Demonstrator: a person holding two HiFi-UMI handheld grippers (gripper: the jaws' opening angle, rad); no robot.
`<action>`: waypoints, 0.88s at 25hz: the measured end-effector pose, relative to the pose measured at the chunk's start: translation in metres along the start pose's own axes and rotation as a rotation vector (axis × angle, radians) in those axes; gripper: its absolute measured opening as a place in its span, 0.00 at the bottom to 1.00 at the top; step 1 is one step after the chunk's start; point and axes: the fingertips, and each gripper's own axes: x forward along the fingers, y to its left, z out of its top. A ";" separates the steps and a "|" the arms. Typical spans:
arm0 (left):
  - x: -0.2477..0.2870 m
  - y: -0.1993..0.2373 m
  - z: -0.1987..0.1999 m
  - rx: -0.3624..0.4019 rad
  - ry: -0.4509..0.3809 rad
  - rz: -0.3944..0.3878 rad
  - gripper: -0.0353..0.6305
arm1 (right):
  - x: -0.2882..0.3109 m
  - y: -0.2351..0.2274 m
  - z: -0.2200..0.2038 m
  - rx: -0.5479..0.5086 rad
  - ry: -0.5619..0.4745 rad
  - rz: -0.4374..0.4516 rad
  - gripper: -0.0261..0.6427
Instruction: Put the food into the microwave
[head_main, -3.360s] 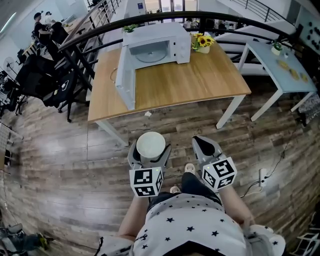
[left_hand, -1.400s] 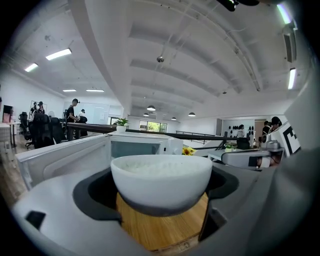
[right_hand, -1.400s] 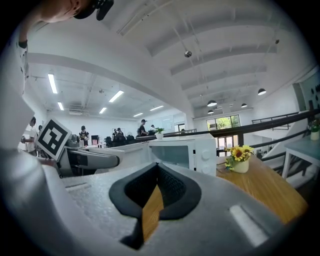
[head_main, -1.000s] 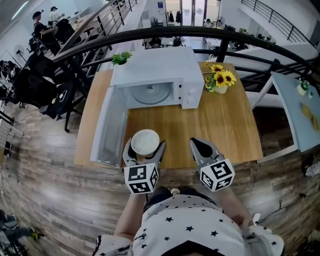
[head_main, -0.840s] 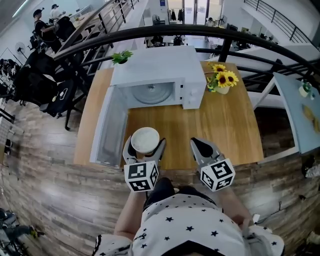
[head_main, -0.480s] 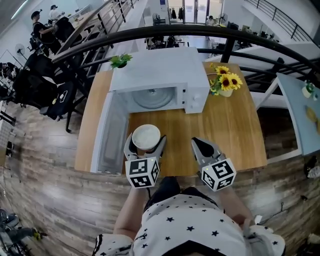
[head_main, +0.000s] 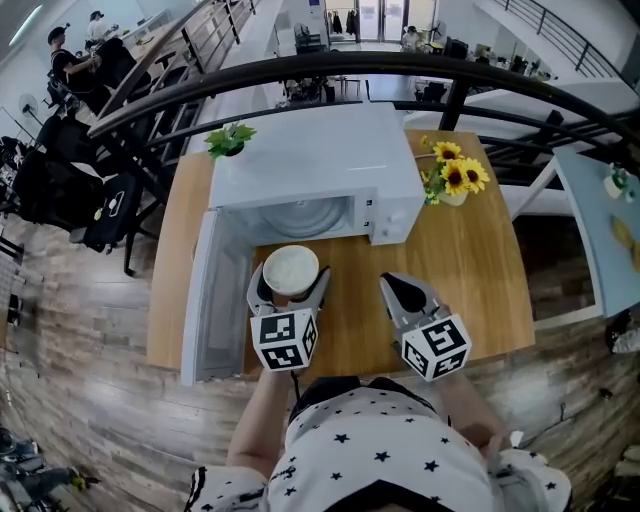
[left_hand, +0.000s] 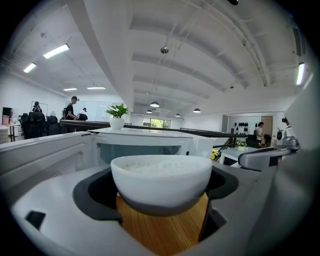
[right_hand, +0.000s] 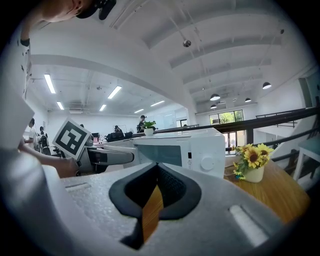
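Note:
A white bowl of rice (head_main: 290, 268) sits between the jaws of my left gripper (head_main: 289, 282), which is shut on it. It hangs over the wooden table (head_main: 470, 262), just in front of the white microwave's (head_main: 312, 160) open cavity (head_main: 300, 217). The microwave door (head_main: 213, 300) swings out to the left. In the left gripper view the bowl (left_hand: 161, 180) fills the middle of the left gripper (left_hand: 158, 196), with the microwave (left_hand: 145, 145) right behind it. My right gripper (head_main: 398, 290) is shut and holds nothing, right of the bowl. In the right gripper view the right gripper (right_hand: 156, 174) faces the microwave (right_hand: 186, 147).
A vase of sunflowers (head_main: 455, 180) stands right of the microwave, also in the right gripper view (right_hand: 252, 162). A small potted plant (head_main: 228, 140) sits at the microwave's back left. A black railing (head_main: 420, 68) curves behind the table. A pale blue table (head_main: 600, 215) is at the far right.
The person has stepped up to the table. The microwave has come closer, and the bowl in the left gripper now hangs over the table, just in front of the open cavity.

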 end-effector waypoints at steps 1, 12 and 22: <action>0.005 0.002 0.001 -0.001 0.003 -0.002 0.82 | 0.005 -0.002 0.001 0.001 0.002 -0.002 0.05; 0.058 0.016 0.002 0.000 0.038 -0.011 0.82 | 0.044 -0.024 0.003 0.014 0.037 -0.002 0.05; 0.097 0.025 -0.003 0.011 0.065 -0.016 0.82 | 0.065 -0.038 -0.004 0.034 0.067 -0.008 0.05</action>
